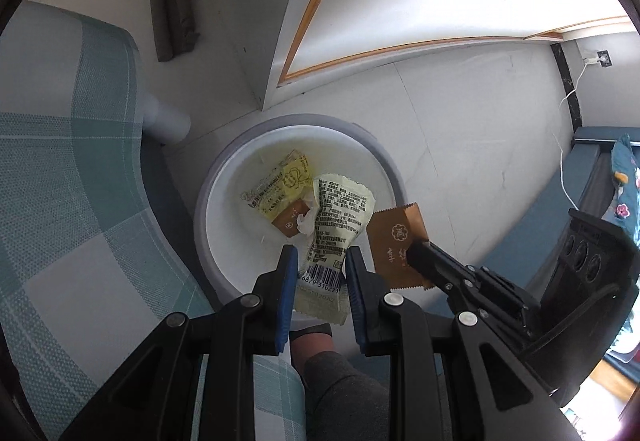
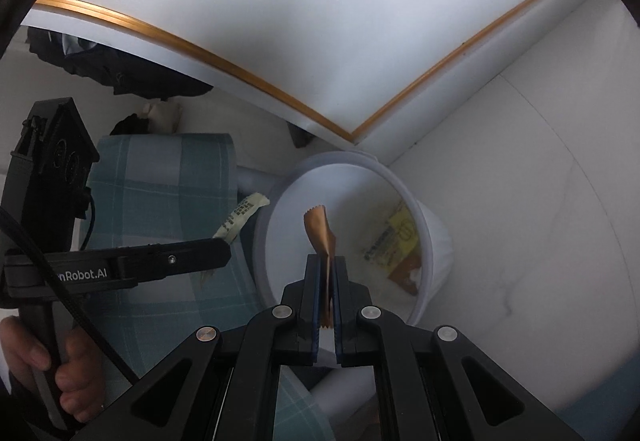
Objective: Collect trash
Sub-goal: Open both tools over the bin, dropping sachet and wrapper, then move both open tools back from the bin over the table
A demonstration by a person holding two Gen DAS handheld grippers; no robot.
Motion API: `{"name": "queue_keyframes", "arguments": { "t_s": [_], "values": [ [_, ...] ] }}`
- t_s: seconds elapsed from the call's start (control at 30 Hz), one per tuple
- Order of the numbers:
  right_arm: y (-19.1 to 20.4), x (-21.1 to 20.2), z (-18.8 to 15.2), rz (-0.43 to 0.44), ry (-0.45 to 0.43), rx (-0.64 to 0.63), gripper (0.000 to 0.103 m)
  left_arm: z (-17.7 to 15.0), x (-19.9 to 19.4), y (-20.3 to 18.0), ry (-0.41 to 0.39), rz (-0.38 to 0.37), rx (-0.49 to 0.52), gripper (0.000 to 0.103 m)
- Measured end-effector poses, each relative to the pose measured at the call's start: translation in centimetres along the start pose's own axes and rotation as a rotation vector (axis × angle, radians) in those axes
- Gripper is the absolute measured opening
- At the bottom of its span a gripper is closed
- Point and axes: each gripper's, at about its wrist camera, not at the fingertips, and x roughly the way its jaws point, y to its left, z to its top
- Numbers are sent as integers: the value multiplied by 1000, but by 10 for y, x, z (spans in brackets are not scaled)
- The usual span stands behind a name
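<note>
Both grippers hang over the white waste bin. The left gripper pinches a pale green wrapper directly above the opening, ready to drop. The right gripper, clamped on a copper sachet, holds it near the rim.

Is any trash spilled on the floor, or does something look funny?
Nothing is spilled. Both wrappers are pinched in tongs above the white bin: the pale barcode wrapper in the left tongs, the brown wrapper in the right tongs.
</note>
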Motion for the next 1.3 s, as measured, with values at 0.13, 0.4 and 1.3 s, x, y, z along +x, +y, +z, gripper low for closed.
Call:
{"name": "queue_keyframes", "arguments": {
  "t_s": [0.13, 0.4, 1.3],
  "values": [
    [-2, 9, 1, -6, 17, -2, 8, 8, 4, -4, -19, 26, -10, 21],
    [-6, 16, 0, 28, 64, 24, 15, 8, 24, 1, 61, 42, -70, 22],
    [-13, -72, -7, -61, -59, -16, 47, -24, -55, -41, -220, 254, 116, 69]
  ]
}}
